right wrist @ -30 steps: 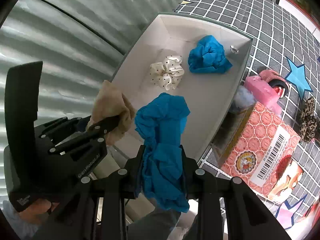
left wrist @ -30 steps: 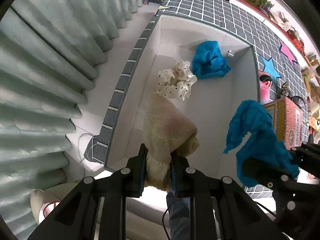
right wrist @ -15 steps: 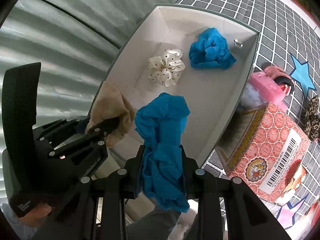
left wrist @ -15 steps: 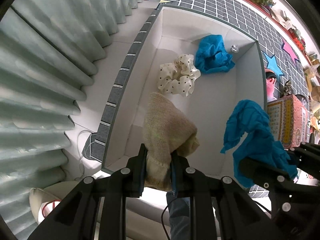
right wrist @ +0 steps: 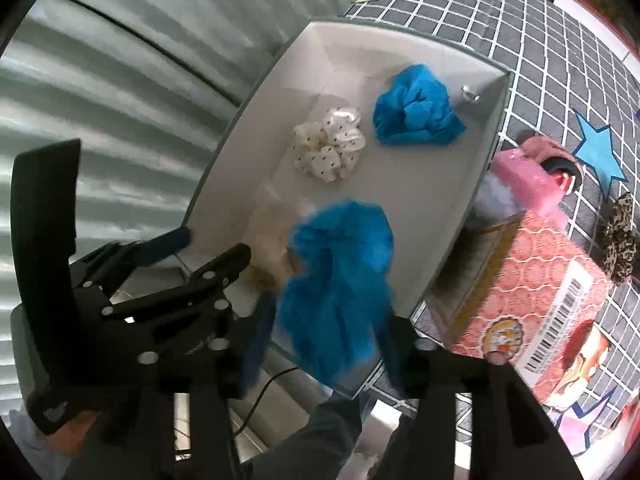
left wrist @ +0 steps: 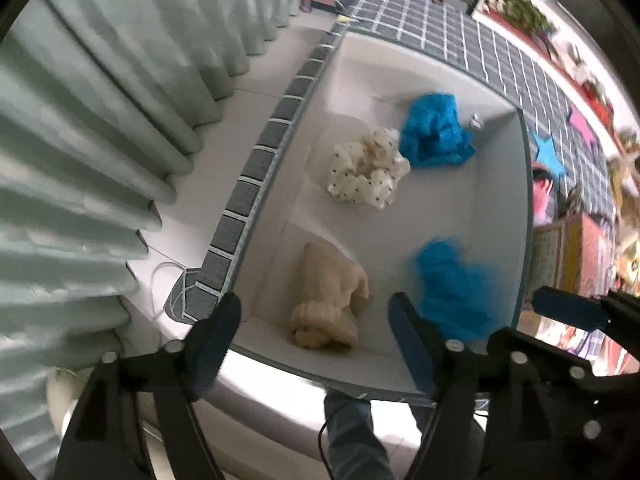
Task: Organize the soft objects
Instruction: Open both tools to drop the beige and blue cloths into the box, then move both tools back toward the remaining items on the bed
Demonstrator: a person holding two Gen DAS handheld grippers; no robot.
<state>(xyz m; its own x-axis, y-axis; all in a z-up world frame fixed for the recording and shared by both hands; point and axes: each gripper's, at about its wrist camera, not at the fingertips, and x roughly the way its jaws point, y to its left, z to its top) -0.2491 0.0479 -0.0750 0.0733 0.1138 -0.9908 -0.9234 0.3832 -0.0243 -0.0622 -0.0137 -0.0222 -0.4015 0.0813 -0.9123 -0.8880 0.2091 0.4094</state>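
Note:
A white box [left wrist: 500, 208] [right wrist: 248, 120] holds a blue cloth [left wrist: 434, 130] [right wrist: 416, 108] and a cream dotted scrunchie [left wrist: 368, 170] [right wrist: 328, 150] at its far end. A beige knitted cloth [left wrist: 328, 308] [right wrist: 270, 248] lies at the near end, below my left gripper [left wrist: 314, 320], which is open and empty above it. A second blue cloth [left wrist: 452, 288] [right wrist: 340, 292], blurred, is between the spread fingers of my right gripper [right wrist: 326, 332], which is open over the box's near end.
An orange printed carton [right wrist: 540, 320] stands right of the box, with a pink slipper [right wrist: 532, 168] and a leopard scrunchie [right wrist: 622, 236] beyond on the grey checked mat [right wrist: 540, 48]. Pale curtains [left wrist: 80, 140] hang close on the left.
Both grippers have opened. The beige cloth has dropped from the left gripper into the box's near end. The blue cloth has come loose between the right fingers.

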